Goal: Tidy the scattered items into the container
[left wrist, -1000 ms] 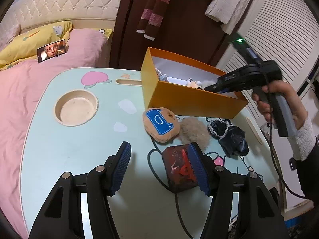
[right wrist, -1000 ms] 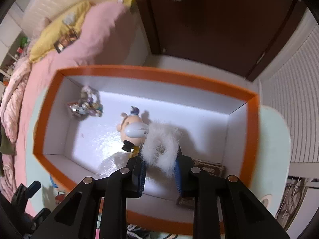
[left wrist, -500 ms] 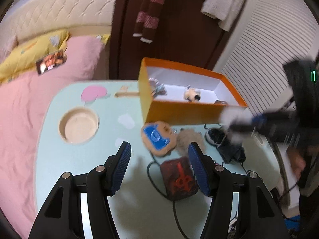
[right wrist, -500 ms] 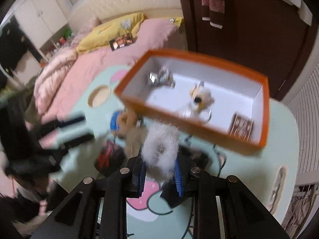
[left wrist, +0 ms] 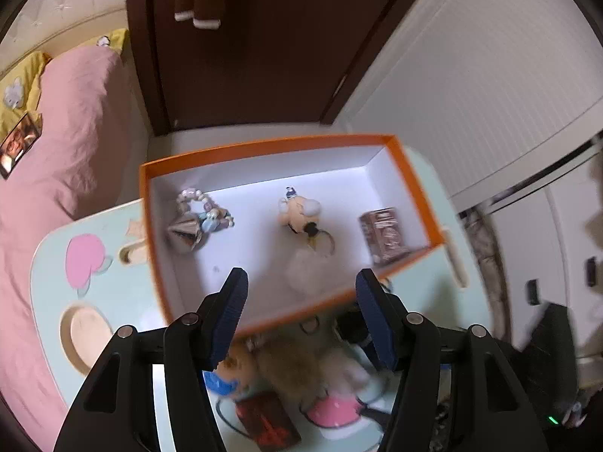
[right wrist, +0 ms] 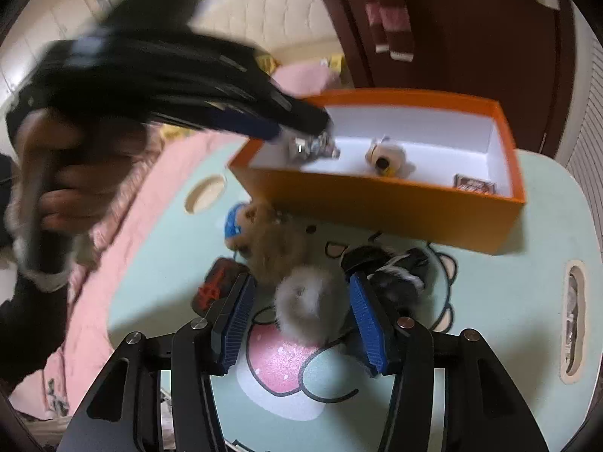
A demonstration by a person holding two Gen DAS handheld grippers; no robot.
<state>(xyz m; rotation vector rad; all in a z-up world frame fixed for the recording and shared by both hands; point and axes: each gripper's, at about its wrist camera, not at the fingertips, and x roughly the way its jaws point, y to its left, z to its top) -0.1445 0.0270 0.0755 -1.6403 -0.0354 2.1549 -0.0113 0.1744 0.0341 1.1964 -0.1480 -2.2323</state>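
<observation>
The right tool [right wrist: 299, 322] is opening. A fluffy white pom-pom ring [right wrist: 305, 303] sits between its blue pads, and they no longer squeeze it. It is over the desk [right wrist: 501, 309], not in the orange box [right wrist: 377, 203], which lies ahead of this tool. A brown fuzzy toy [right wrist: 269, 248] and a dark red pouch [right wrist: 216, 286] lie just ahead on its left side, and a black scrunchie [right wrist: 395, 271] on its right. The left tool [left wrist: 301, 314] is half open and holds nothing. It hangs over the box, where a bead bracelet [left wrist: 199, 218], a little doll [left wrist: 301, 213] and a small brown packet [left wrist: 384, 233] lie.
</observation>
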